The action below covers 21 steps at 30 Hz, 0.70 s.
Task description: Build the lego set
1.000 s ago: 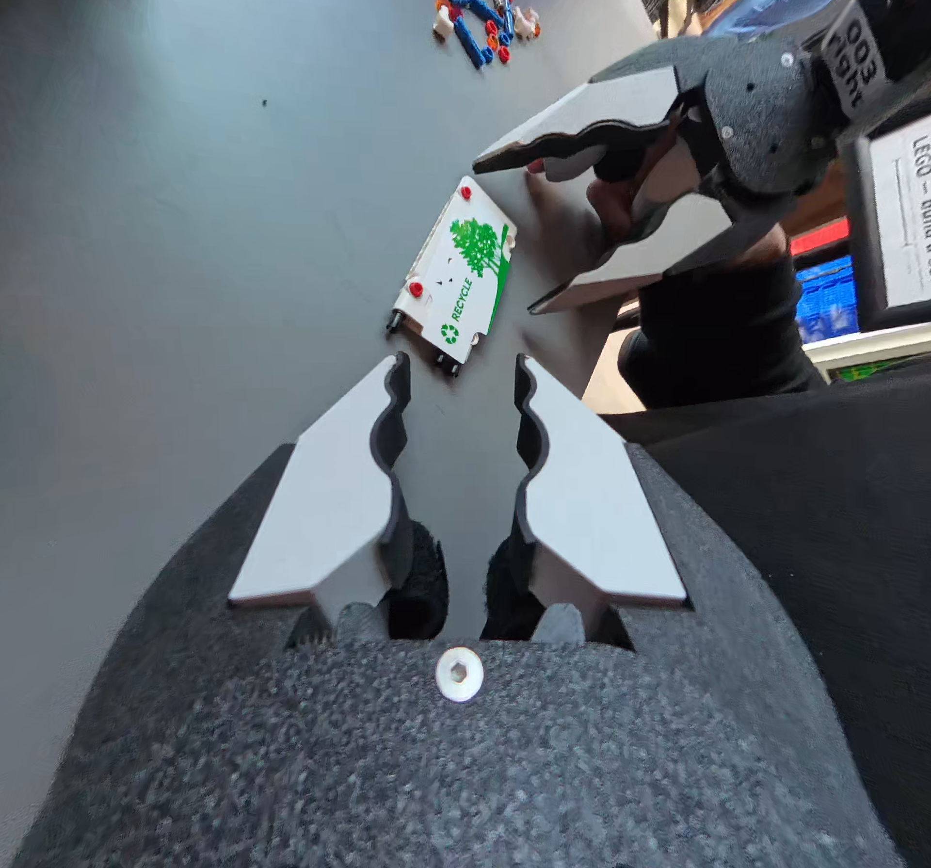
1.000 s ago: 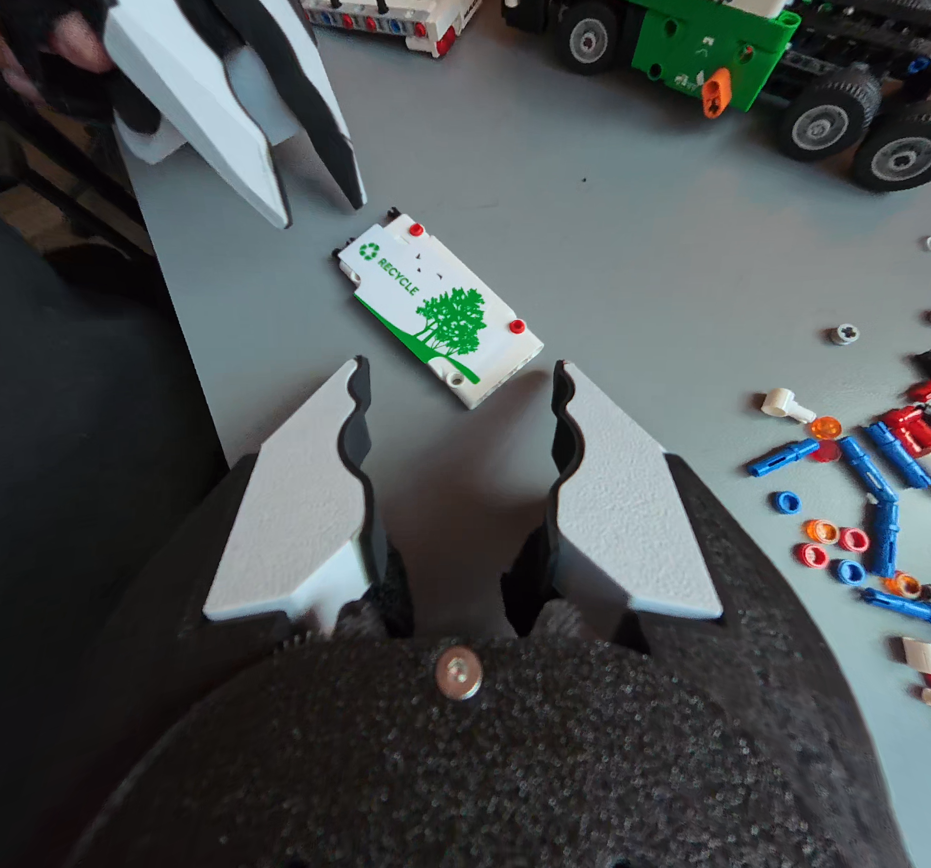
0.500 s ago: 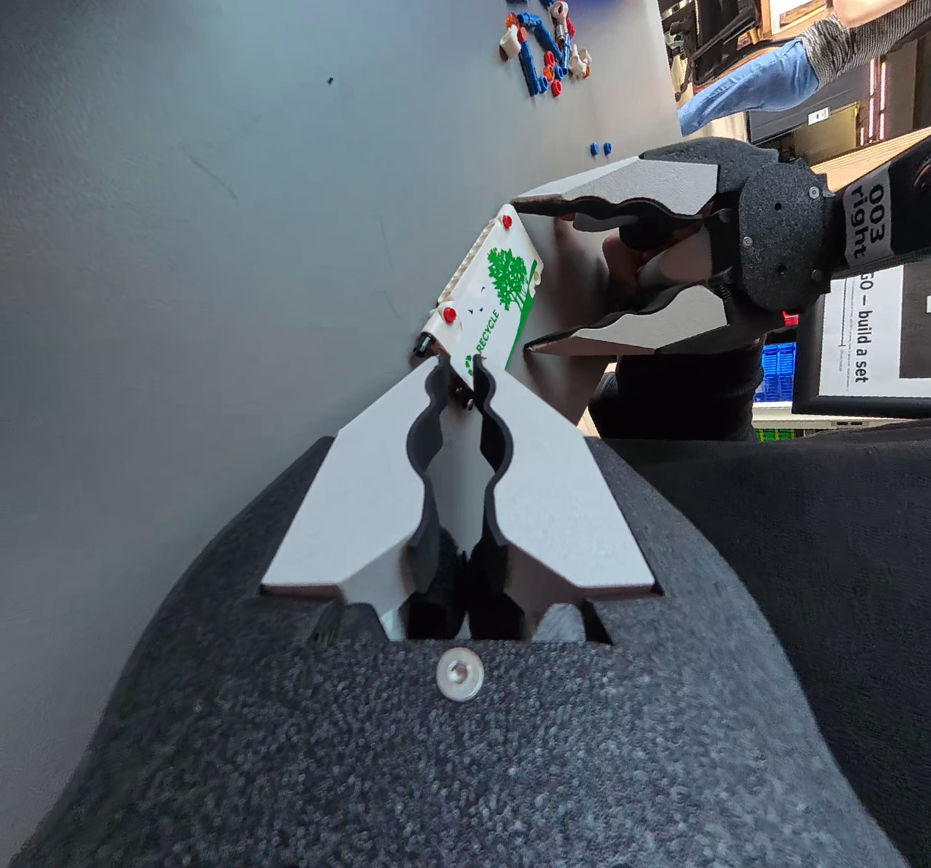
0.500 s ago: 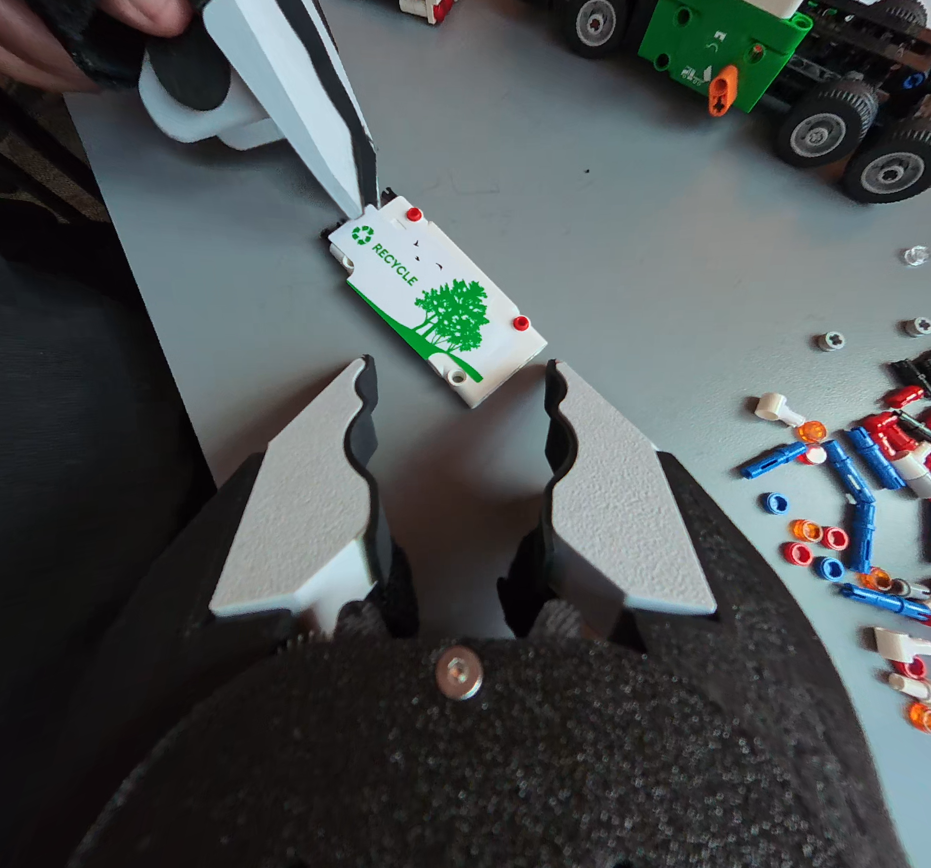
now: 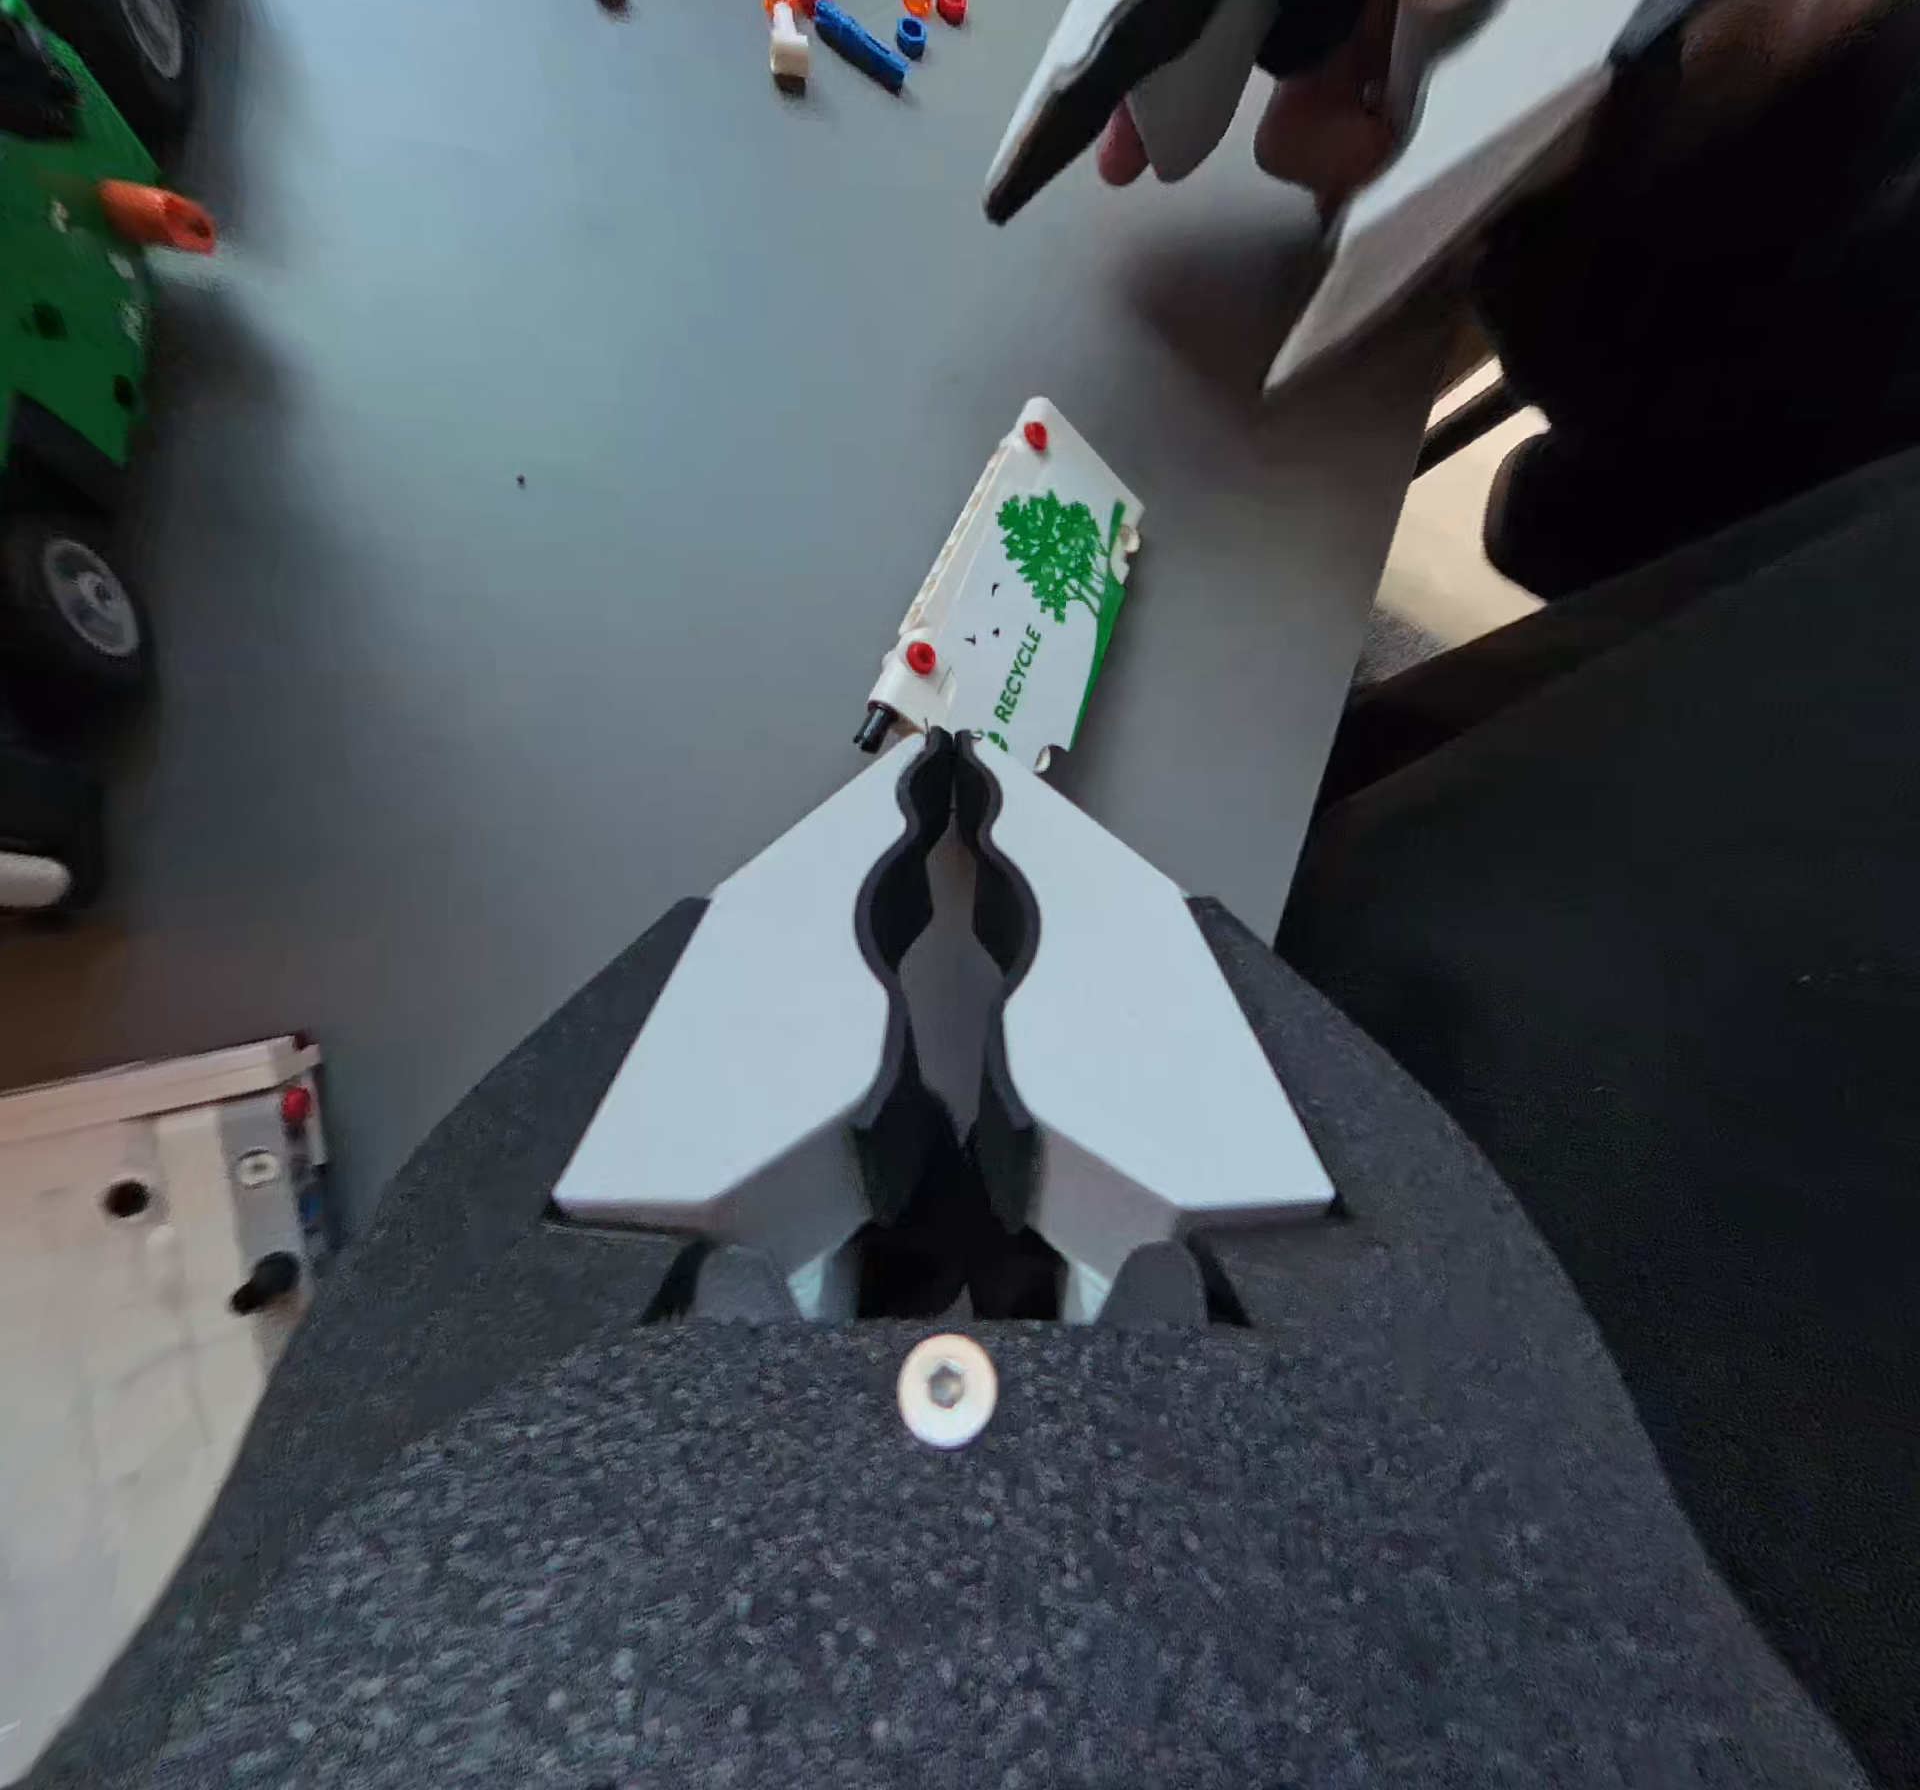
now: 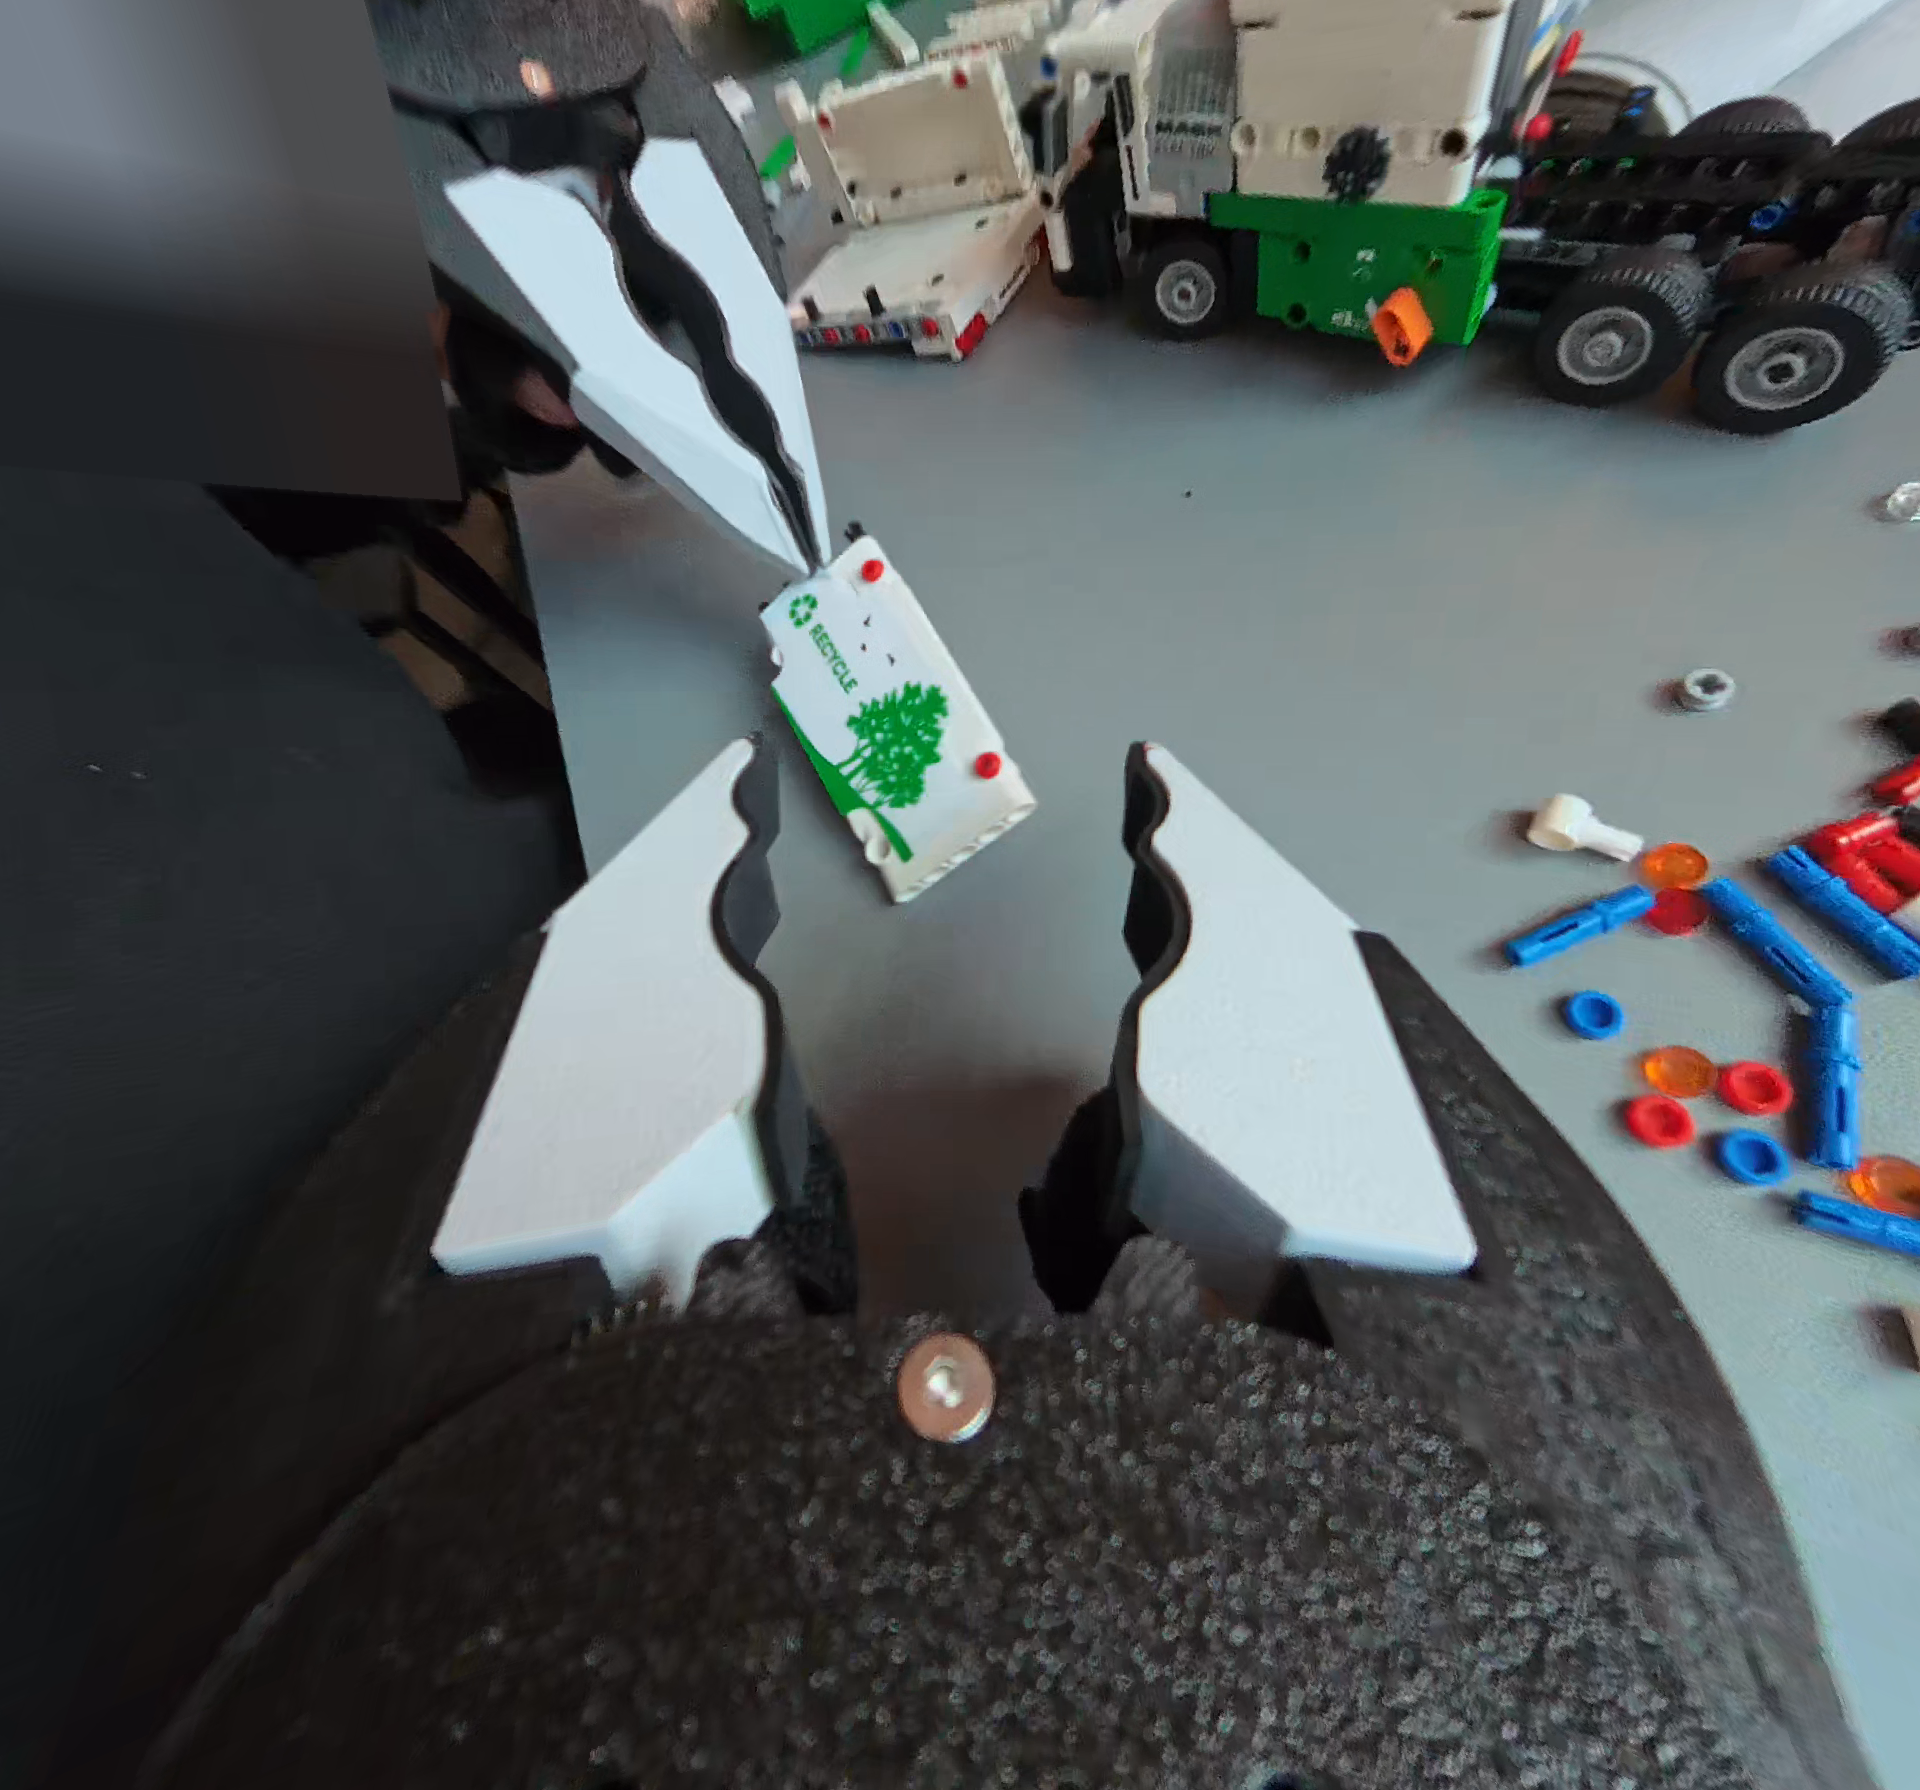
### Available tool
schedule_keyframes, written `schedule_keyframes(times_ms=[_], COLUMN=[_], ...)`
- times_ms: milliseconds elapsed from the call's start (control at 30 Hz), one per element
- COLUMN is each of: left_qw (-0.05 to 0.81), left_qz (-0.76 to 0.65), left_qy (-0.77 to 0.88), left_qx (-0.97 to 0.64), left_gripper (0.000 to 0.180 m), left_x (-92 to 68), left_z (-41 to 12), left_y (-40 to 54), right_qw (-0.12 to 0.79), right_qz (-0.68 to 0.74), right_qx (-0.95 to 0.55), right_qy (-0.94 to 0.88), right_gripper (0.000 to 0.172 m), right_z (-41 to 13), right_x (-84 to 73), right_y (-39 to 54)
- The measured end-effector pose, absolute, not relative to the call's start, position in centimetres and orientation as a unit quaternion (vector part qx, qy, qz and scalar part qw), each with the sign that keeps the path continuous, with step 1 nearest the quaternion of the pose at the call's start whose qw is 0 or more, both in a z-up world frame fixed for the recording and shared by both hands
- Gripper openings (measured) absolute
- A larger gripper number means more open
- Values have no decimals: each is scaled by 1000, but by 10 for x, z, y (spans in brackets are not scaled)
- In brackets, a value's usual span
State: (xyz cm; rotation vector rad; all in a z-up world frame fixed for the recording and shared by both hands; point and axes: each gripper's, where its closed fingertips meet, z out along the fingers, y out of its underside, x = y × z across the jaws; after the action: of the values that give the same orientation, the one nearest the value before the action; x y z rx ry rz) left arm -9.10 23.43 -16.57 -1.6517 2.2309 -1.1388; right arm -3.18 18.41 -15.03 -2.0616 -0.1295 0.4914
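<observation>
- Probably a hobby or lab workbench: a plain grey table (image 6: 1299, 597).
- A part-built toy truck (image 6: 1351, 182) of building bricks stands on it.
- Loose small coloured pieces (image 6: 1766, 1013) lie scattered nearby.

I see a white panel (image 6: 894, 722) printed with a green tree and green lettering, dotted with two red studs, on my grey bench (image 6: 1299, 597). My claws' fingers (image 6: 623, 1044) are white with black inner pads. The toy truck (image 6: 1371, 213) is white and green with black wheels; loose pins (image 6: 1787, 951) are blue, red and orange.
</observation>
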Motion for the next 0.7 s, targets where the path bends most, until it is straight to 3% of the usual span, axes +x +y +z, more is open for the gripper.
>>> schedule_keyframes(times_ms=[133, 267, 500, 700], left_qw=[136, 210, 244, 252], left_qz=[-345, -316, -294, -292], left_qy=[807, 851, 870, 874], left_qx=[-461, -363, -310, -295], left_gripper=[0, 0, 0, 0], left_x=[-92, -92, -95, -99], left_z=[-156, -143, -133, -128], left_y=[240, 236, 231, 227], right_qw=[514, 484, 427, 411], right_qz=[309, 390, 418, 415], right_qx=[-799, -782, -794, -796], right_qy=[-28, -46, -114, -160], right_gripper=[51, 44, 36, 15], right_z=[-126, -124, -131, -127], right_x=[-25, -46, -78, -95], right_y=[188, 205, 228, 230])
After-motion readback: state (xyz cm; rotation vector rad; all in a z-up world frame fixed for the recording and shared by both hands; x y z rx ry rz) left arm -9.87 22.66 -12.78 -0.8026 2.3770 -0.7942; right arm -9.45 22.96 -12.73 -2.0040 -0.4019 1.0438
